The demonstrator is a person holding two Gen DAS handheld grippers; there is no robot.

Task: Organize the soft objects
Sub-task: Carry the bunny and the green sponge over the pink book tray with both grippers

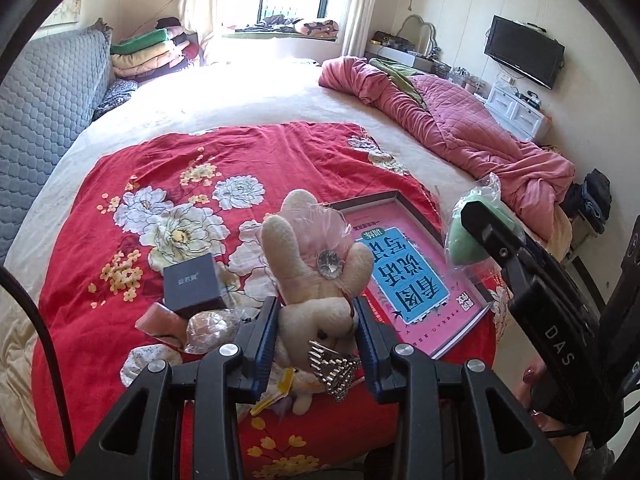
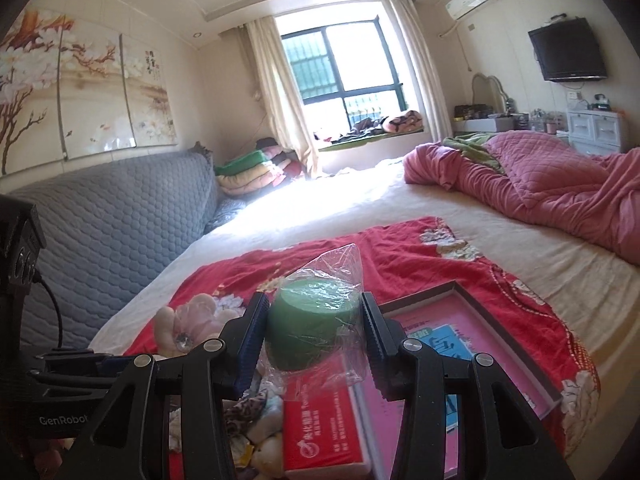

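The left gripper [image 1: 318,344] was closed on a cream plush rabbit [image 1: 316,268], its blue-padded jaws pressing the toy's head from both sides while the body and limbs stuck up beyond the fingertips; a clear gem sat on the rabbit's pink dress and a small silver comb-like crown hung by its face. The right gripper [image 2: 314,340] was clamped on a green sponge ball [image 2: 312,320] wrapped in crinkled clear plastic, held above the bed. Just below the grippers, on the red floral cloth [image 1: 160,160], lay a heap of small things: a wrapped pink item, a pale bundle in clear film and, in the right wrist view, a red-and-white box [image 2: 320,436]. A dark blue gift box [image 1: 192,284] stood beside the heap. To the right of the rabbit lay a shallow dark-framed tray [image 1: 404,200] holding a pink and blue book [image 1: 408,280]. Farther off, a pink quilt [image 1: 460,128] was bunched along the bed's right edge, a grey quilted headboard [image 2: 120,220] ran along the left, and folded blankets [image 1: 152,52] were stacked near the window [image 2: 344,64].
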